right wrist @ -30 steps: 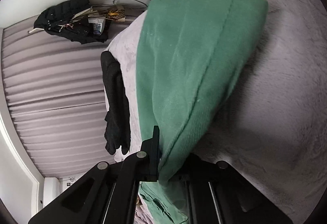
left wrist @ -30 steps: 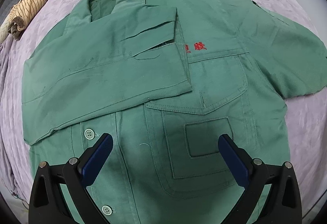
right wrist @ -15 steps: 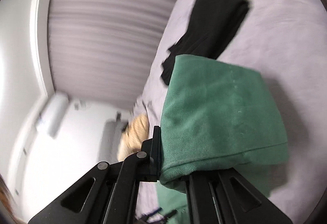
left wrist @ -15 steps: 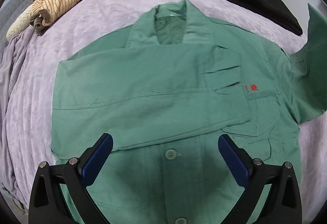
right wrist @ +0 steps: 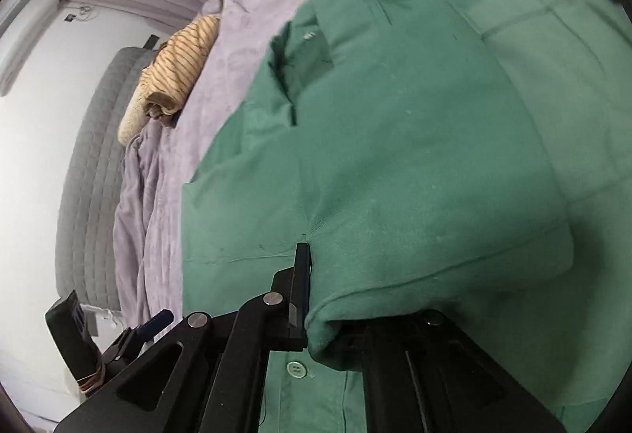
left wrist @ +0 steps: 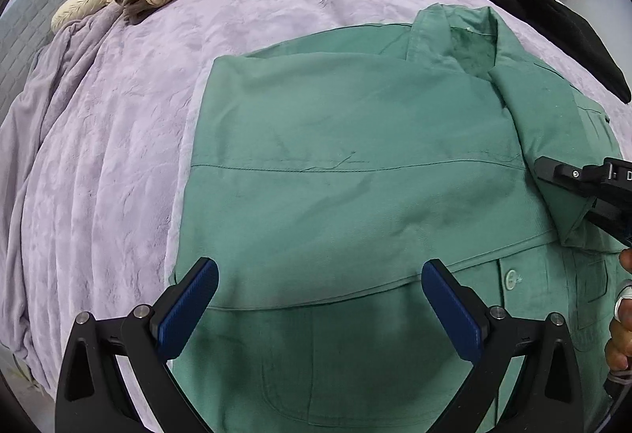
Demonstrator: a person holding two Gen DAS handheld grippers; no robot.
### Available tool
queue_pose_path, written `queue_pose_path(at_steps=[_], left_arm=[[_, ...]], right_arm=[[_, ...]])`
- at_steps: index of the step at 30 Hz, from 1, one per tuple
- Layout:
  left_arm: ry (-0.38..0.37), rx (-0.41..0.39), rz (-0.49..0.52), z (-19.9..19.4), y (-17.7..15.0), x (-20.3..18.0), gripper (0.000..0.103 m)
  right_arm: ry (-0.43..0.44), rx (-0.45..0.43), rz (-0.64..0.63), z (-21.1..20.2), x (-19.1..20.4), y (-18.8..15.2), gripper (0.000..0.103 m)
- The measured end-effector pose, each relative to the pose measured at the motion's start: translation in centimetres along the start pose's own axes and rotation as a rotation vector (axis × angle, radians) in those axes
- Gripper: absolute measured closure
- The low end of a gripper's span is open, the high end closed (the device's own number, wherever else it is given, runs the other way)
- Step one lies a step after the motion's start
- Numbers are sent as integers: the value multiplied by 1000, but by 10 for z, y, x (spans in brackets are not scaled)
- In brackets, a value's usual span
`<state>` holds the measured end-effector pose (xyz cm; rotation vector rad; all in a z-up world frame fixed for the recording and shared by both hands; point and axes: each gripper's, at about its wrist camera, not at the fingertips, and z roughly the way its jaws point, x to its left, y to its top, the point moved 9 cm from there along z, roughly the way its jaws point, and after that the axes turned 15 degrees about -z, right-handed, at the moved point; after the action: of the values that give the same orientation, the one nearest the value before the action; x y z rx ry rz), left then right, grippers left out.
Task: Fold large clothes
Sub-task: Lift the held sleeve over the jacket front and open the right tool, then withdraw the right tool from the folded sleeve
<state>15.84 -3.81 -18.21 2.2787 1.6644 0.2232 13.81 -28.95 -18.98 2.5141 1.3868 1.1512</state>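
The green shirt [left wrist: 355, 176] lies flat on the bed [left wrist: 118, 117]. The left gripper [left wrist: 320, 310] hovers spread at 6 o'clock. The right gripper [right wrist: 316, 298], fingers opening, pinches a sleeve [right wrist: 414, 176] at 3 o'clock.

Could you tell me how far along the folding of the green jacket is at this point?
Done: one sleeve already lies folded across the chest of the green jacket on the lilac blanket.
In hand: the right gripper has the other sleeve over the jacket's front, and its jaws are opening with the cloth between them. The left gripper hovers open and empty.
Left: by the look of it, laying that sleeve flat, then folding the body.
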Motion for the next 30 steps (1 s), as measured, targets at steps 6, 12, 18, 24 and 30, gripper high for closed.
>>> queue_pose_path(at_steps=[6,12,18,24,30], left_arm=[[-23,-2,-9,-1,-2,17,0],[6,-27,-37,-10,2,44,0],[50,-32,-100,-13,4,84,0],[62,-20,-136,-10,4,102,0],[-62,10,-111,-12,9,69,0]], right_arm=[[-73,-176,109,-52,-19,-9,56],[-191,-268,-9,-85,3,33,99],[-249,-66,-479,-21,105,22,98],[-354,204,-676,48,106,-53,91],[-228,179,-502,14,97,-68,40]])
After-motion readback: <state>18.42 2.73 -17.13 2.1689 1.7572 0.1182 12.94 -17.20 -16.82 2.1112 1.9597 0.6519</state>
